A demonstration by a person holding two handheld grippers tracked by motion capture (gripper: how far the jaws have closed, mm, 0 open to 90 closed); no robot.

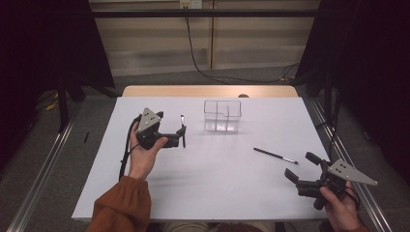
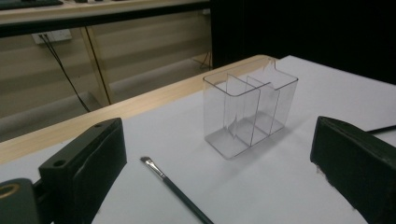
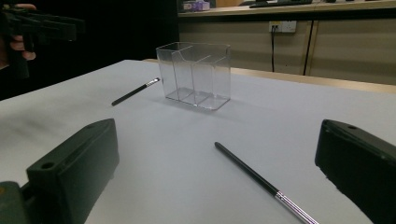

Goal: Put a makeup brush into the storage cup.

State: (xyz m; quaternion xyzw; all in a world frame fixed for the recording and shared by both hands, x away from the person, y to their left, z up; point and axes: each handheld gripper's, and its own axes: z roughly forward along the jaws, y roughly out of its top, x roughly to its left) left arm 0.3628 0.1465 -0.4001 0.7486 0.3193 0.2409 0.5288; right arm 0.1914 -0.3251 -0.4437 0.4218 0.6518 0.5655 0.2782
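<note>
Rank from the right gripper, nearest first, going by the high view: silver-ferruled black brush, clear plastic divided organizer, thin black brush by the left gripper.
1. Silver-ferruled black brush: just ahead and left of the right gripper.
2. Clear plastic divided organizer: table's middle, toward the far edge.
3. Thin black brush: left half, at the left gripper.

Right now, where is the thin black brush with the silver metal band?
In the high view, the thin black brush with the silver metal band lies flat on the white table, right of centre, between the clear plastic organizer and the open right gripper.
</note>
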